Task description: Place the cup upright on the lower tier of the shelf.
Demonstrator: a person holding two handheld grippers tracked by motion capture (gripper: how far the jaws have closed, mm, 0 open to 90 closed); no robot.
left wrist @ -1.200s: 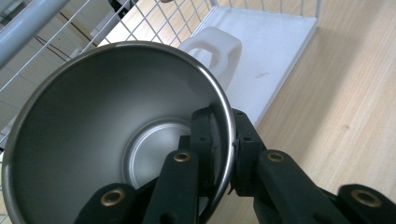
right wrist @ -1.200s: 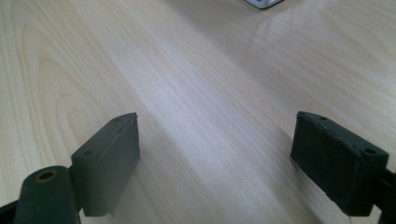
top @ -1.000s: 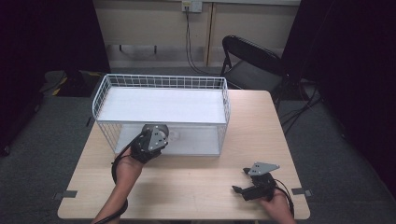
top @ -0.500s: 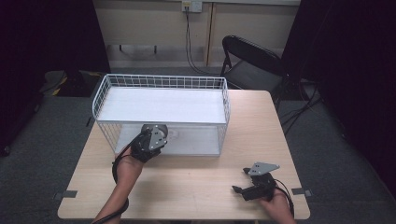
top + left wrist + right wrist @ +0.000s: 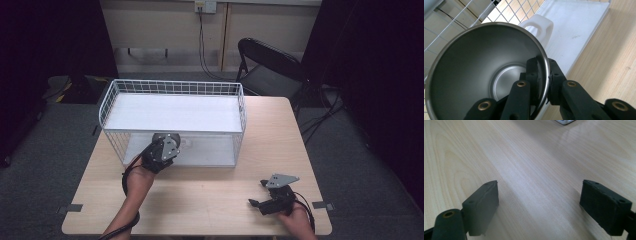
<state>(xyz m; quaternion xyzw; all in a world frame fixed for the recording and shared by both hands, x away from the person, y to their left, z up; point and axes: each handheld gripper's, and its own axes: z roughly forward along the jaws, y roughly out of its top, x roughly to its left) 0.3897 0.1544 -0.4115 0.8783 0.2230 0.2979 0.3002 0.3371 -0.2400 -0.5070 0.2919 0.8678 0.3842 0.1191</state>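
A steel mug [image 5: 484, 72] with a white handle [image 5: 537, 27] is pinched at its rim by my left gripper [image 5: 543, 76], one jaw inside the cup and one outside. In the high view that left gripper [image 5: 162, 148] sits at the front wall of a white wire basket [image 5: 172, 87], low by the white board under it. My right gripper [image 5: 260, 200] rests over the bare wooden table near the front right edge. In its own view the right gripper [image 5: 540, 205] stands open with nothing but tabletop between the jaws.
The wire basket has a white shelf [image 5: 172, 112] across its top and a white base [image 5: 574, 30] below. A black folding chair [image 5: 270, 62] stands behind the wooden table [image 5: 210, 195]. Tape marks [image 5: 70, 208] sit near the front corners.
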